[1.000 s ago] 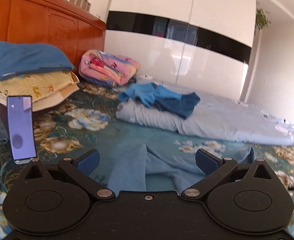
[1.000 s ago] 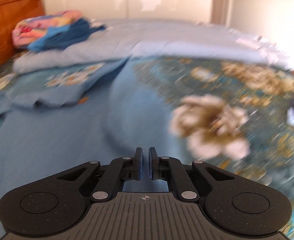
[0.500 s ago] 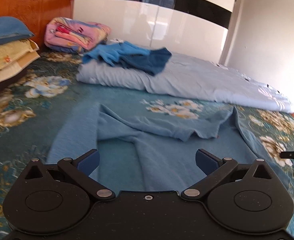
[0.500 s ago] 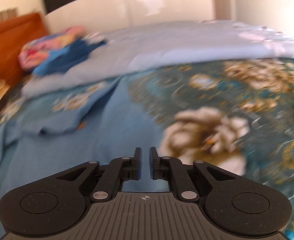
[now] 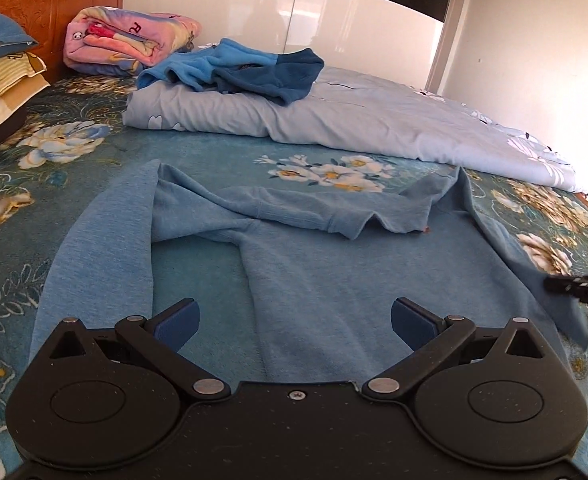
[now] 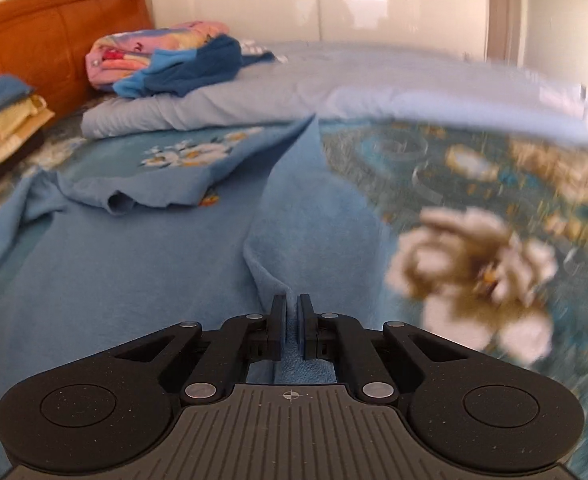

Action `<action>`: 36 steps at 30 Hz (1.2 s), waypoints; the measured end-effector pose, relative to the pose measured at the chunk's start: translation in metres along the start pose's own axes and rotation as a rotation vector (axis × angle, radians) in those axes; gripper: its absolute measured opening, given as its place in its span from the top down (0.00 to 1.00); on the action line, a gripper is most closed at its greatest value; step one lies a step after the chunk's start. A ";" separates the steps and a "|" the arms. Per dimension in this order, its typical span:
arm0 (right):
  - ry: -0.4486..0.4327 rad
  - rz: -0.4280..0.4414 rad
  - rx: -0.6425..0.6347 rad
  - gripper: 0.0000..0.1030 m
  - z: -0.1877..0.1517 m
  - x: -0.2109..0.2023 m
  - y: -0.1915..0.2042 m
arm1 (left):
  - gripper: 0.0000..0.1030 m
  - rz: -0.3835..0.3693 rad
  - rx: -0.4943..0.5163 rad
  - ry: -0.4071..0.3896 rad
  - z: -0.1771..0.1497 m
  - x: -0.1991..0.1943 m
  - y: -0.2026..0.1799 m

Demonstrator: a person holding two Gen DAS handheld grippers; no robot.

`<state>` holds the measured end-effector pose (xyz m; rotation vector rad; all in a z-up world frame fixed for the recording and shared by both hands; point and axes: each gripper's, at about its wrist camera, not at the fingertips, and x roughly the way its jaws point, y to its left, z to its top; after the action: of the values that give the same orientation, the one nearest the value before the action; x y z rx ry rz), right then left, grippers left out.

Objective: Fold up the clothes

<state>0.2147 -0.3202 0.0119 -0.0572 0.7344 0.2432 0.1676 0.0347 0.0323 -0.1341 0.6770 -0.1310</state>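
A light-blue long-sleeved sweater [image 5: 314,264] lies spread on the floral bedspread [image 5: 221,156], its upper edge rumpled and one sleeve running down the left. My left gripper [image 5: 294,316] hovers open over the sweater's near part, nothing between its fingers. My right gripper [image 6: 292,308] has its jaws closing on a raised fold at the sweater's [image 6: 113,264] right edge, with blue cloth pinched between the pads. In the left wrist view the right gripper [image 5: 578,286] shows at the far right, gripping that edge.
A folded pale-blue duvet [image 5: 374,120] lies across the bed behind the sweater, with a heap of blue garments [image 5: 253,68] on it. A pink folded blanket [image 5: 125,40] and stacked pillows [image 5: 1,80] sit by the wooden headboard [image 5: 53,8]. A white wardrobe [image 5: 334,12] stands behind.
The left gripper swung away from the pillows and a standing phone and sank toward the sweater, still open. The right gripper's jaws, bare before, now pinch a fold of the sweater.
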 end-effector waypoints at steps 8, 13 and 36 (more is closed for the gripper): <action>-0.104 -0.350 -0.066 0.97 0.042 0.009 -0.060 | 0.02 0.024 0.010 0.019 0.002 0.012 -0.001; -0.127 -0.505 -0.114 0.97 0.069 0.030 -0.094 | 0.02 0.042 0.022 0.033 0.003 0.020 -0.004; -0.181 -0.421 0.018 0.66 0.058 0.011 -0.097 | 0.02 -0.046 0.034 -0.007 0.028 0.059 -0.034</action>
<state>0.2838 -0.4037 0.0444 -0.1684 0.5293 -0.1586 0.2283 -0.0063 0.0230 -0.1177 0.6647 -0.1863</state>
